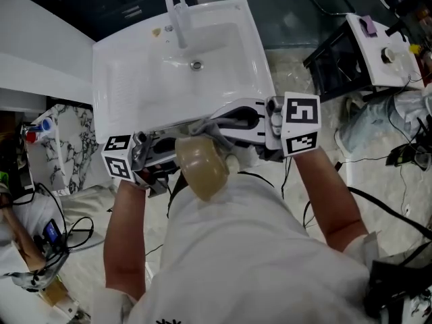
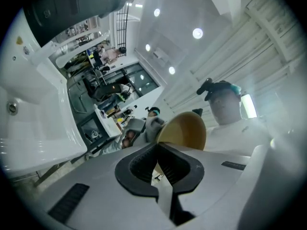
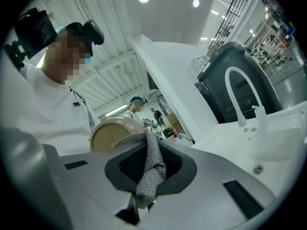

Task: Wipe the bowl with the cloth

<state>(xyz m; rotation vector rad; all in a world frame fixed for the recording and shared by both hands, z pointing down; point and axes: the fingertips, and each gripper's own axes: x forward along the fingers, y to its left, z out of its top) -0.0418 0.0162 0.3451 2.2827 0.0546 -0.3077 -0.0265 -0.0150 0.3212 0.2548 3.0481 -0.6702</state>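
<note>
Two closed grips carry everything: the left gripper pinches the rim of the tan bowl, held in mid-air before the sink, while the right gripper clamps the grey cloth touching it. Hard rubbing could lever the rim free and drop the bowl.

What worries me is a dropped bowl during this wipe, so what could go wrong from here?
1. The left gripper pinches the bowl only at its rim, in the air in front of the sink, not over it. Wiping pressure could lever it loose and drop it.
2. The right gripper holds the cloth by one narrow fold, so dragging it across the bowl may pull it free.
</note>
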